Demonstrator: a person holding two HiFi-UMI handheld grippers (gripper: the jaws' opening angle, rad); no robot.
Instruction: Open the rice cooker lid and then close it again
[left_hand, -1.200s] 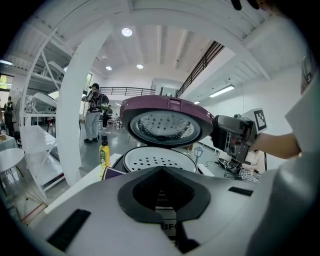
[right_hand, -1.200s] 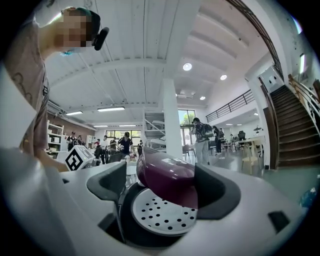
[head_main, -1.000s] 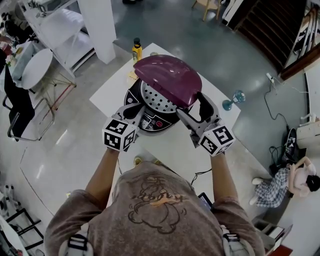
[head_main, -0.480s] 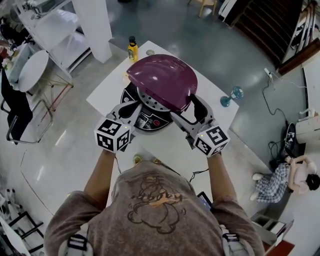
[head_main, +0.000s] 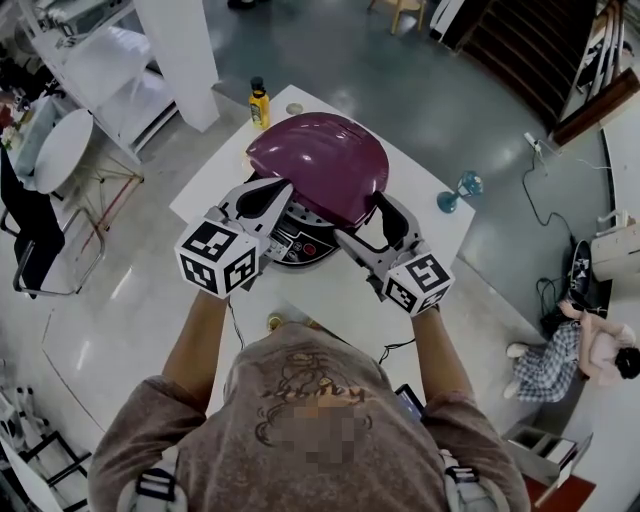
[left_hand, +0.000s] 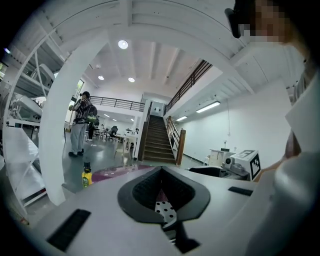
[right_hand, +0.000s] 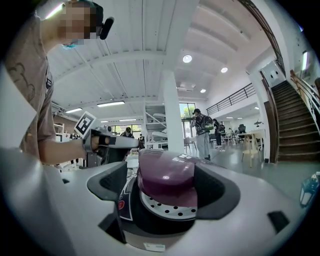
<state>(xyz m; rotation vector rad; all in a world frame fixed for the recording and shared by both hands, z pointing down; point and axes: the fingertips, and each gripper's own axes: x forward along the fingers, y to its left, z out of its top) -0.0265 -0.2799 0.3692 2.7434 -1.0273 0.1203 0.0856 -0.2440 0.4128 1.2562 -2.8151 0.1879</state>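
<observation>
Here, the left gripper (head_main: 287, 188) sits at the left front edge of the rice cooker's lid (head_main: 320, 165) with its jaw tips drawn together and nothing visibly clamped. The lid's rim shows below it, but contact cannot be judged. The right gripper (head_main: 365, 218) has its jaws spread wide, flanking the cooker's right front side.

The rice cooker (head_main: 298, 242) stands at frame centre on a white table (head_main: 340, 300). Its glossy plum, domed lid is partly raised, exposing a perforated metal plate beneath. The raised front edge and the black control panel face the bottom of the frame, the hinge side faces the top, and the lid's wider span runs left to right.

Bare tabletop lies below and right of the cooker. A yellow bottle (head_main: 259, 103) stands well apart at the table's upper corner, with open floor around it.
</observation>
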